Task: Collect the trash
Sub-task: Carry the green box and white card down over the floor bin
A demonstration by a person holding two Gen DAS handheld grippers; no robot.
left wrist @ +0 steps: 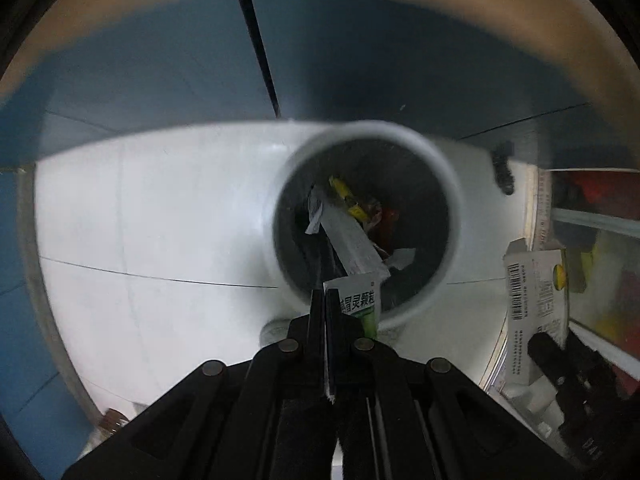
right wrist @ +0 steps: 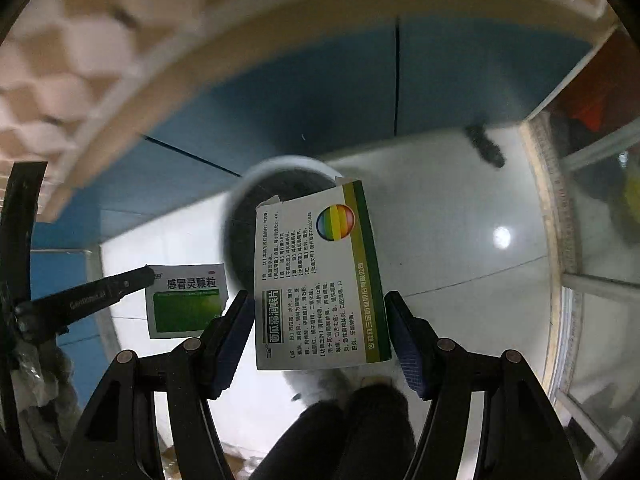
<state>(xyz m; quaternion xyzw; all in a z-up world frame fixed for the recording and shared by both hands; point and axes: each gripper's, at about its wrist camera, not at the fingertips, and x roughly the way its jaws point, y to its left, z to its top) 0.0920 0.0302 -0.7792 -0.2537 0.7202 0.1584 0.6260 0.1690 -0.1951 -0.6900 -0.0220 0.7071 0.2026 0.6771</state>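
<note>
Holding trash: both grippers are hanging over a white bin [left wrist: 448, 184], each one carrying a piece of medicine packaging.
Sachet: a green and white sachet [left wrist: 358, 300] is sitting pinched at its edge between the fully closed fingers of the left gripper [left wrist: 325, 300]; in the right wrist view the same sachet [right wrist: 186, 306] is hanging flat, face toward that camera, with the left gripper's black tip [right wrist: 136, 280] clamping its upper left corner.
Sachet axis: its printed line is running roughly level across the right wrist view, the green panel lying below the text.
Box: a flattened medicine box [right wrist: 320, 280] is standing between the two blue-padded fingers of the right gripper [right wrist: 320, 320], which are spread fairly wide, pads touching the box's left and right edges; the grip looks like a hold.
Box axis: its long axis is running from the fingers away toward the bin, the torn flap end pointing farthest from the camera and leaning slightly right; the rainbow circle is lying near that far end.
Box from the left: the box [left wrist: 536, 292] is showing at the right edge, barcode side facing the camera.
Bin contents: papers and yellow and red wrappers are lying inside the dark liner.
Surroundings: the bin is resting on a white floor [left wrist: 160, 220] against a blue wall [left wrist: 160, 80].
</note>
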